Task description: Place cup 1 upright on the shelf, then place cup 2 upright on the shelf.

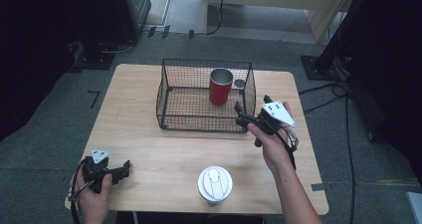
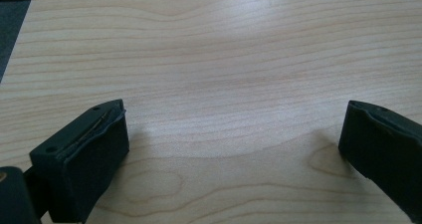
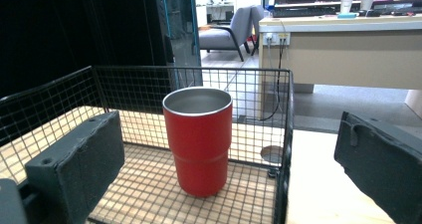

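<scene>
Red cup [image 3: 198, 139] behind basket [image 3: 284, 149] mesh, base blurred

The cup [image 1: 220, 86] is red outside with a silver-grey metal inside. The basket [image 1: 171, 104] is black wire mesh in small squares. The surface [image 1: 159, 149] is pale wood with wavy grain. The lidded cup [image 1: 215, 183] is white. Both tools have black jaws.

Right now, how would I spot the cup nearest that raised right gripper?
Start at the wire basket on the table's far half. Inside, at its right end, a red cup stands upright. Unlike the white-lidded cup at the near edge, it is open-topped, with a shiny metal inside.
</scene>
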The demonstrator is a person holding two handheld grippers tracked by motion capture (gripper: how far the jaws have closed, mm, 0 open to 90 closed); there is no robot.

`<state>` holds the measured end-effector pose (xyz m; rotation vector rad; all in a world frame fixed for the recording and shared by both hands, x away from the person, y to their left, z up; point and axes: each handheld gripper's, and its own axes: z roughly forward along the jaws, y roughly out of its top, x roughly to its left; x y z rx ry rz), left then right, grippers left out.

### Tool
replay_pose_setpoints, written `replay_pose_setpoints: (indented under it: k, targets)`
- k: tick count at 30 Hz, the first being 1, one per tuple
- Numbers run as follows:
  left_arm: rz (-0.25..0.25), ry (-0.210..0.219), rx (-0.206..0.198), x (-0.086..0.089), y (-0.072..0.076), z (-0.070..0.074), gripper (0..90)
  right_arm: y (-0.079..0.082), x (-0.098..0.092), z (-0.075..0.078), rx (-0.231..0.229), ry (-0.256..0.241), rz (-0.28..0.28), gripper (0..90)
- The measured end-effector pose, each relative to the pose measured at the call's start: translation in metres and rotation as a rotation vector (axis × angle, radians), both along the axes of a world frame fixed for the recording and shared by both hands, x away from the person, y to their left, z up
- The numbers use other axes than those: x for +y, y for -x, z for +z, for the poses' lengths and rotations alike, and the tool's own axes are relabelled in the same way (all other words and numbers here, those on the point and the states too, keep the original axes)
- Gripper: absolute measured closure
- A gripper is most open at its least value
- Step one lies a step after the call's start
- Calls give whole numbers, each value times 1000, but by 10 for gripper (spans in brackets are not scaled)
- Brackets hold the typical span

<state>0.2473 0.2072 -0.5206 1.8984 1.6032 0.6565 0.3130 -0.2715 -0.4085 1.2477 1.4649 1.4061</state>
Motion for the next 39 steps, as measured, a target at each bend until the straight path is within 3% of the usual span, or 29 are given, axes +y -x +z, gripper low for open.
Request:
replay_pose_setpoints:
  k: [11,23,39]
  targets:
    - [7,-1,1,-1,0,0,0,32,-16,-8,-29,6,16,0]
    - [7,-1,1,-1,0,0,0,61,-31,-20,-30,2,47,0]
    - [5,-2,2,-1,0,0,0,107,-31,-61,35,-5,128,0]
